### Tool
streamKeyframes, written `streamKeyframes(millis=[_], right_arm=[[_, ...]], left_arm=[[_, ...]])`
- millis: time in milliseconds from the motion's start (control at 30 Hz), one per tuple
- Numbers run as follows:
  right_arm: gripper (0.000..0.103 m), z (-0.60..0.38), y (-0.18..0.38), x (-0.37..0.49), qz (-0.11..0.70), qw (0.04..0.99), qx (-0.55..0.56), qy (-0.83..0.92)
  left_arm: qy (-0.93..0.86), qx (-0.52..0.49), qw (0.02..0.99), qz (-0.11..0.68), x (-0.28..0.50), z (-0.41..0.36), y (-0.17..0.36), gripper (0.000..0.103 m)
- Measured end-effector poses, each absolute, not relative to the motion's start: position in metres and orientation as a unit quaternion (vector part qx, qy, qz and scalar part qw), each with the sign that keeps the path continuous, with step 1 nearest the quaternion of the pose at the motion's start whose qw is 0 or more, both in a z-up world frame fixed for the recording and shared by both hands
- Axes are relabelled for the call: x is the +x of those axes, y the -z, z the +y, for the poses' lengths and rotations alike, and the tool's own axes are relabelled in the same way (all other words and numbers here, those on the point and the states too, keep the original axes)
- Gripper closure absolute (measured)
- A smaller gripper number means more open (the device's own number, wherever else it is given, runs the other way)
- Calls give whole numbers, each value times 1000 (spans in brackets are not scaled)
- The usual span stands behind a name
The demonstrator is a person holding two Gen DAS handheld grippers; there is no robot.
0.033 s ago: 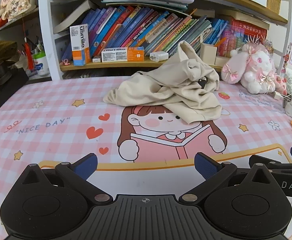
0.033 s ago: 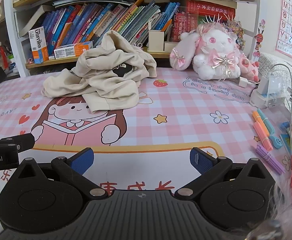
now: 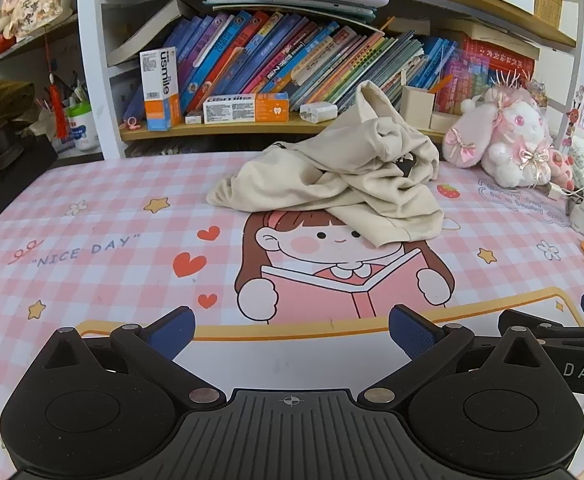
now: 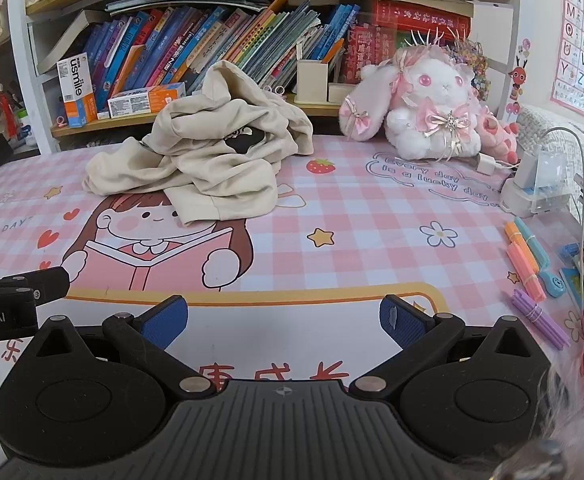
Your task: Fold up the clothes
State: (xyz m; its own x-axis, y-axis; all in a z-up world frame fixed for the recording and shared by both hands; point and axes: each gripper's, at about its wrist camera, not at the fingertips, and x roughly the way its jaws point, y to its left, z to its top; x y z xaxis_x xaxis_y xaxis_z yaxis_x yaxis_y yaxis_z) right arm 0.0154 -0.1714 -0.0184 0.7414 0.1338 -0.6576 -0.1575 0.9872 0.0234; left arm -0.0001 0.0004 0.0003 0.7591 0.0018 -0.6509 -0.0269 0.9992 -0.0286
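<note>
I am looking at a crumpled cream cotton garment [image 3: 344, 184] that is lying in a loose heap on the pink checked worktop [image 3: 104, 240], just over the head of the printed cartoon girl reading a book [image 3: 344, 272] and in front of the wooden bookshelf [image 3: 228, 130]. It is looking soft, light and floppy, so I am expecting it to sag and drag; I am judging the flat hem nearest the cartoon girl the best place to pinch. The left tool [image 3: 292, 330] is hovering below the cartoon girl, tilted down toward the worktop, spread wide and empty. The right tool [image 4: 284, 316] is sitting beside it, likewise wide apart and gripping nothing.
</note>
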Motion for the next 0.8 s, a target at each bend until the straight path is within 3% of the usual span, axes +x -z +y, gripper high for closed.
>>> streamKeyframes(millis=[800], right_arm=[[0, -169, 17, 11, 351, 933, -17, -78]], left_arm=[[-17, -26, 936, 352, -3, 3, 0, 0]])
